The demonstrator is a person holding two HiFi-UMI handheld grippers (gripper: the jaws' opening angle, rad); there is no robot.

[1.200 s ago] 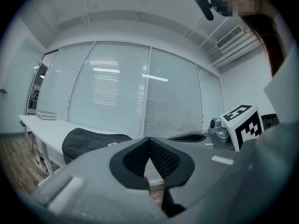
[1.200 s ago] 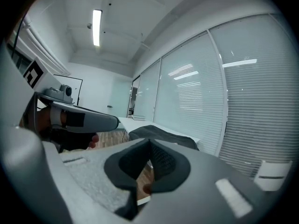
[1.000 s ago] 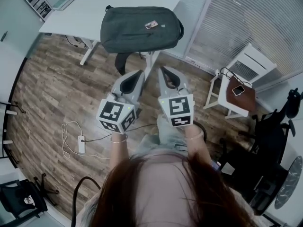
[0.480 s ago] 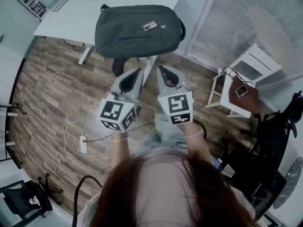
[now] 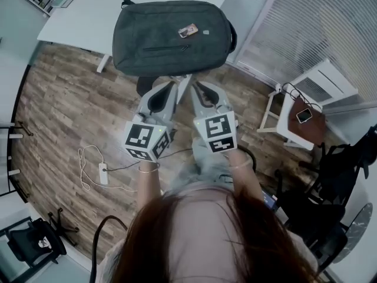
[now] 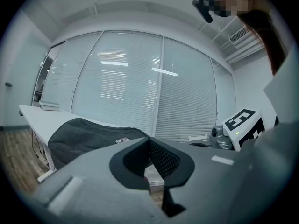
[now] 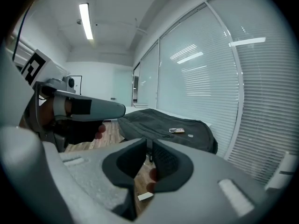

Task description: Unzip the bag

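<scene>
1. Closing in on the bag [image 5: 165, 37]: in the head view, the gap between my tool tips and its near edge is smaller than a second ago.
2. The left tool [image 5: 172, 87] is narrow, with its jaws together and nothing between them. The left gripper view shows the same [image 6: 150, 146], and this matches the earlier frames.
3. The right tool [image 5: 198, 87] also has its jaws together at the tips and holds nothing [image 7: 148, 146]. I see no change in its state either.
4. Both tools sit side by side, near each other, pointing at the bag. Their tips are just short of the counter [image 5: 76, 13] edge and touch nothing.
5. The bag lies flat on the white counter, dark grey, with its front pocket zip line showing closed. It fills more of the head view now and sits nearer the top edge than before.
6. A small tag [image 5: 188, 30] lies on top of the bag, in the same spot on it as earlier. It also shows in the right gripper view [image 7: 176, 130].
7. A strap [image 5: 146, 85] hangs off the near edge of the bag, just left of the left tool's tips.
8. The white chair [image 5: 306, 93] stands well apart on the right with a phone [image 5: 304, 115] on its seat. It has shifted only slightly in the frame.
</scene>
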